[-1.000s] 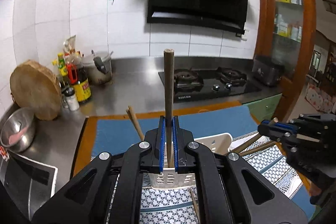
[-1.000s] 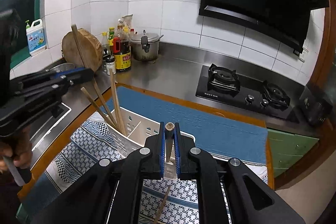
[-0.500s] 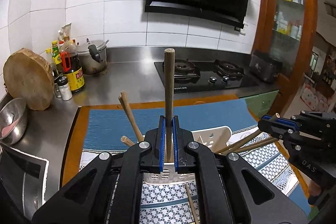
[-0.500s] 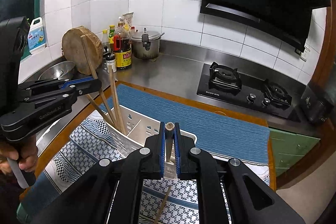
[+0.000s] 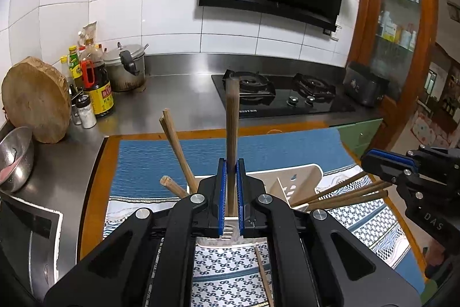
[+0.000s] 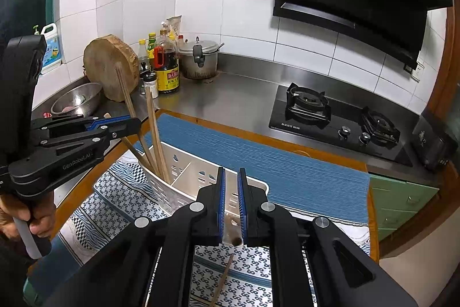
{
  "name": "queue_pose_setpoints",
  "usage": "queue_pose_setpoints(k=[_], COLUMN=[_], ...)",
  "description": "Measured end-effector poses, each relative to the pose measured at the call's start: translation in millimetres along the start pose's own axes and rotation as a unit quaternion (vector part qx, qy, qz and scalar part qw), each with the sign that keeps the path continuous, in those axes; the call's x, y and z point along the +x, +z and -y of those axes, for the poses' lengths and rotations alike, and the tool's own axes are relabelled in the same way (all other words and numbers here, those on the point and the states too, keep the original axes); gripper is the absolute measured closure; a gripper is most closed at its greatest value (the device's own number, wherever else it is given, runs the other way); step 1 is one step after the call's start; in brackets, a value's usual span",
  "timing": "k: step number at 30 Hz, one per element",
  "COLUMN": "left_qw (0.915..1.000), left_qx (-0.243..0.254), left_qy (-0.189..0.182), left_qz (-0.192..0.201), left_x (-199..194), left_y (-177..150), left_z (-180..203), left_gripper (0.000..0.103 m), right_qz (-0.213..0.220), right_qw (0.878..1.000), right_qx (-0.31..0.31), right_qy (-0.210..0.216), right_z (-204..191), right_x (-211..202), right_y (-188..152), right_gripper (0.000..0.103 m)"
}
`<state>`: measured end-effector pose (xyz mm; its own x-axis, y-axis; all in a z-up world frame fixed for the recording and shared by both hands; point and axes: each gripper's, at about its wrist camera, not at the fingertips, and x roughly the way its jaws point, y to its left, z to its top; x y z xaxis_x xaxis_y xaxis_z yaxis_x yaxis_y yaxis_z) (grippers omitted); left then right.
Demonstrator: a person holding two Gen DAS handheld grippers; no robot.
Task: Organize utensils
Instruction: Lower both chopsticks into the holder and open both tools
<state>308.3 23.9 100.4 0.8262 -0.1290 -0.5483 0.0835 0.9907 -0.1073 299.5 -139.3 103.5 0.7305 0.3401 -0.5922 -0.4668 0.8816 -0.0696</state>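
We are working at a steel kitchen table [image 5: 184, 102] where a white slotted plastic utensil caddy [image 6: 184, 171] is holding brown wooden chopsticks [image 6: 152, 128]. Our left tongs [image 5: 231, 186] are clamping one upright chopstick [image 5: 231, 117]; our right tongs [image 6: 231, 203] are standing slightly apart around another [image 6: 231, 222].

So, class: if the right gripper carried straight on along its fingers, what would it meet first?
Probably the white utensil caddy, whose near rim lies just beyond the right gripper fingertips; depth is hard to judge.
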Motion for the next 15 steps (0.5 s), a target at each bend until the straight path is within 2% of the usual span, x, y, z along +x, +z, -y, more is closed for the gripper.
queue_pose_setpoints(k=[11, 14, 15], left_qw=[0.9999, 0.9998, 0.9998], left_qx=[0.004, 0.004, 0.006], left_qy=[-0.004, -0.002, -0.002], left_qz=[0.013, 0.019, 0.021], left_x=[-14.9, -28.4, -32.3], left_y=[0.7, -5.0, -7.2], left_z=[3.9, 5.8, 7.0], left_gripper=[0.094, 0.082, 0.079], right_qz=[0.023, 0.033, 0.036], right_qw=[1.000, 0.999, 0.999], right_qx=[0.004, 0.010, 0.014], right_qy=[-0.004, -0.002, -0.002], right_z=[6.2, 7.7, 7.7], right_x=[-23.5, -39.0, -45.0], right_y=[-6.3, -16.2, -21.5], right_gripper=[0.060, 0.056, 0.044])
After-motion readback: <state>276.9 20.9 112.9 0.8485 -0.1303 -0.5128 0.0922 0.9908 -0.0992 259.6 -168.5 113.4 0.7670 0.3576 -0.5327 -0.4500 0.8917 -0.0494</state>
